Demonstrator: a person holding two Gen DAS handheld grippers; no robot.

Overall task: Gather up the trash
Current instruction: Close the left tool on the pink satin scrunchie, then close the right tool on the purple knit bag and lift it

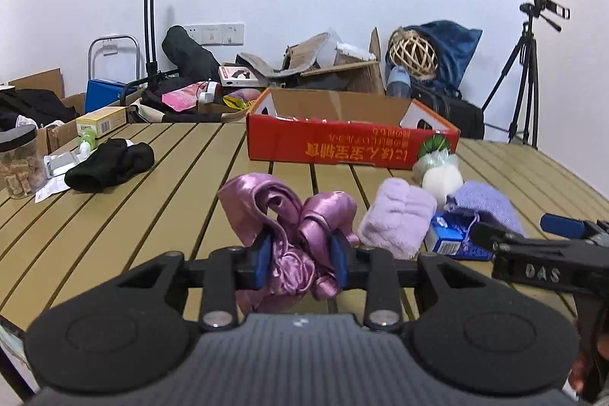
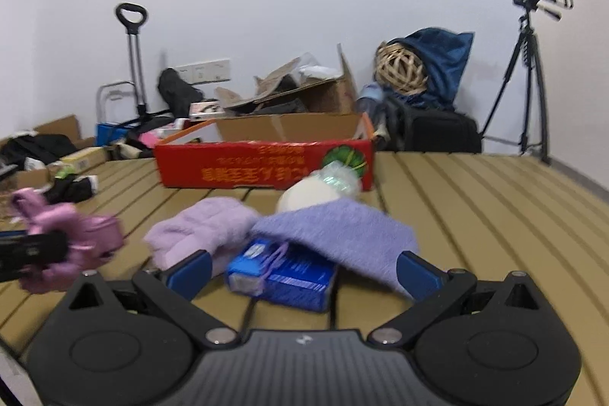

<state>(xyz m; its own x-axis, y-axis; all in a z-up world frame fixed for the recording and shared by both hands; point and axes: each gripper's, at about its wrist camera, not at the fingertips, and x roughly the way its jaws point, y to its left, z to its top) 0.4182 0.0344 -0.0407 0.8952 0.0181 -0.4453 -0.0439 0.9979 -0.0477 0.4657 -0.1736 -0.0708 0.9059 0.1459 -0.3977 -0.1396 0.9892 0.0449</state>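
My left gripper is shut on a crumpled pink satin cloth, which bulges up between its blue pads above the slatted table. In the right wrist view the same pink satin cloth shows at far left, in the left gripper. My right gripper stands open, its blue fingers on either side of a blue carton. A purple knit cloth partly covers the carton. Beside them lie a fluffy lilac cloth and a white round object. A red cardboard box stands open behind.
A black cloth, a jar of brown cubes and a yellow box sit at the table's left. Behind the table are cardboard, bags, a trolley handle and a tripod. The right gripper reaches in at the right.
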